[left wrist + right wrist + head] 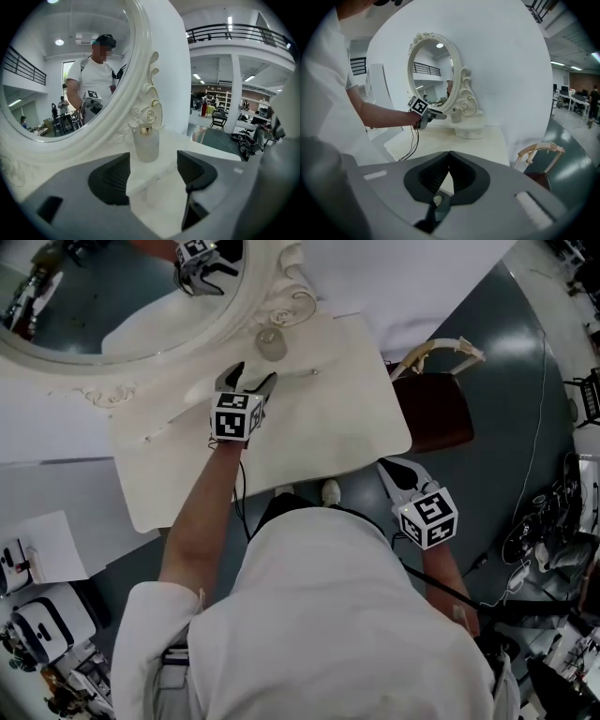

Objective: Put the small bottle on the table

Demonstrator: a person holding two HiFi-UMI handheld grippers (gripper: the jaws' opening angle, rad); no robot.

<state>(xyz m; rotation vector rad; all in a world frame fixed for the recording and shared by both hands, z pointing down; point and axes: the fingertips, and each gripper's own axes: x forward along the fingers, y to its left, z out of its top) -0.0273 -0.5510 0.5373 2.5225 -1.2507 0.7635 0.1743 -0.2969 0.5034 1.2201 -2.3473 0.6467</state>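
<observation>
Head view: my left tool [253, 374] is over the middle of the table [356, 427], pointing at the small bottle [271, 343]. The bottle stands upright at the far edge of the table, just beside the scrolled foot of the oval mirror [112, 296].

1. Left tool state: released. The left gripper view shows both pads spread wide with bare table between them. The bottle sits beyond the fingertips, centred on the gap but apart from both pads. Nothing is held.
2. Right tool [398, 474] state: clenched on nothing. The right gripper view shows the jaws meeting at the tips with no object between them. I hold it off the table, past the near right corner and near the chair [436, 409], so it stays out of the left tool's working area.
3. Task status, as I judge it: the bottle rests on its own base on the table, so the placement looks complete.
</observation>
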